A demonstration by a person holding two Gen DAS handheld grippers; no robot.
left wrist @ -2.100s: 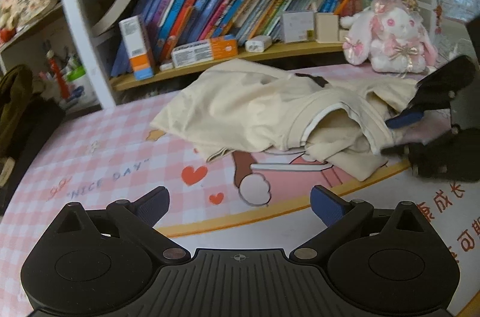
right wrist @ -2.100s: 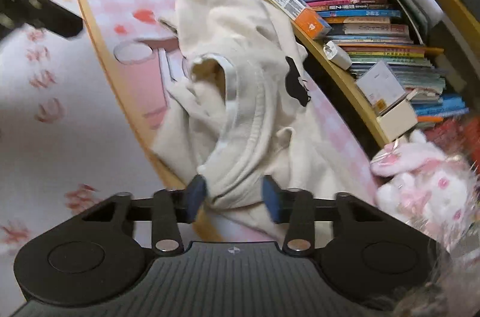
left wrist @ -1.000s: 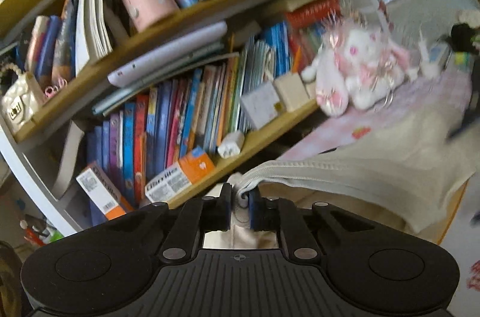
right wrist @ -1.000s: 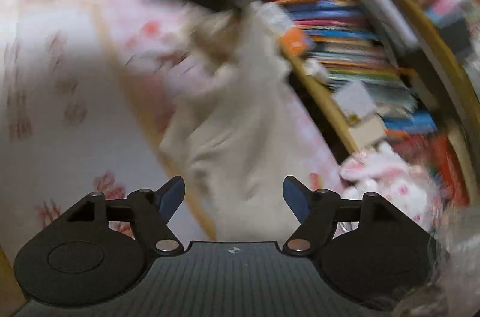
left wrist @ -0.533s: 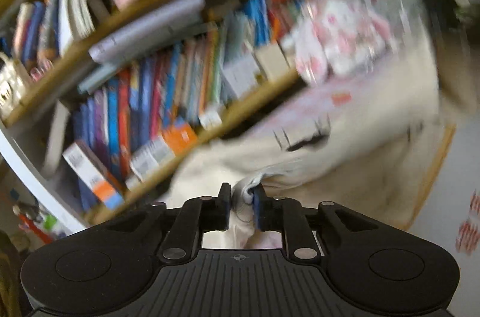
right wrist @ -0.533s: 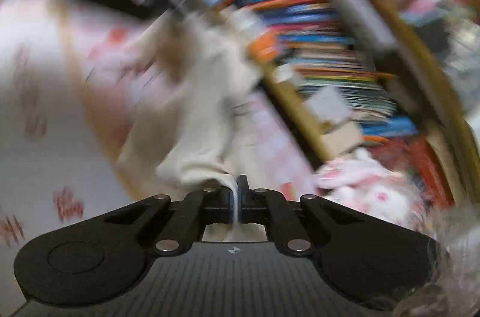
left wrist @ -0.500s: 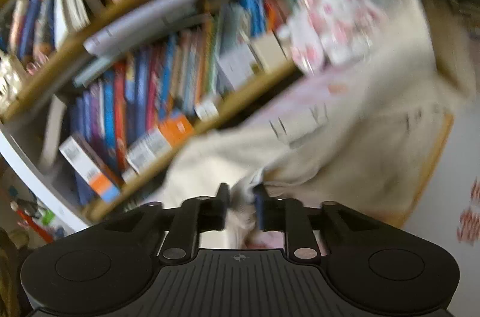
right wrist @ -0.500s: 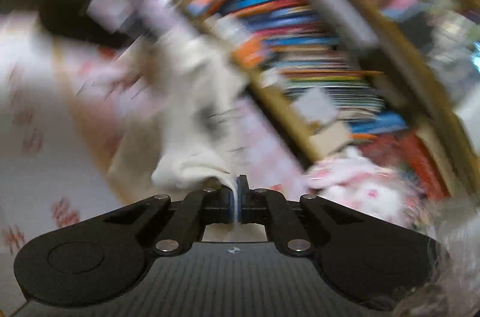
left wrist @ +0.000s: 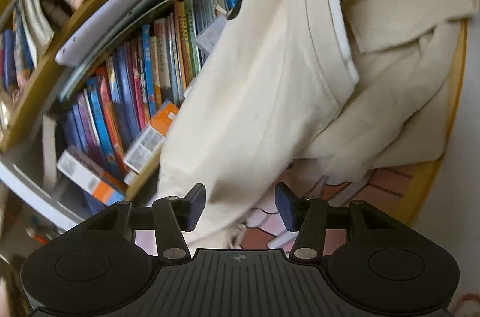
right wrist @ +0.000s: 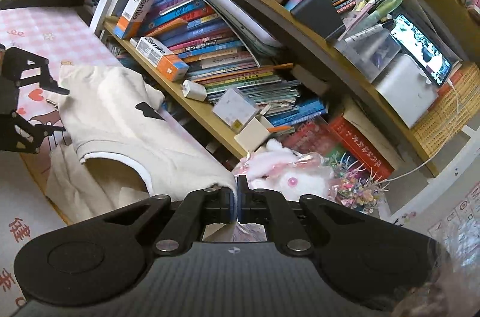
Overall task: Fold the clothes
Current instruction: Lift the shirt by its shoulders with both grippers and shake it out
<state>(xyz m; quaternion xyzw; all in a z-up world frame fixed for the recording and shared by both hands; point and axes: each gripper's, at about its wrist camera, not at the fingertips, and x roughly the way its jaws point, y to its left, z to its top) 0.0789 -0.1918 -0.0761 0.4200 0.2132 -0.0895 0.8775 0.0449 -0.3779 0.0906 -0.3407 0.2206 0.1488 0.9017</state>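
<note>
Your way ahead blocked by the crowded bookshelf [right wrist: 210, 107], cream garment [left wrist: 270, 92] hanging across your left view, plush rabbit [right wrist: 282, 176] beside it, bare worktop [right wrist: 18, 227] open lower left.
</note>
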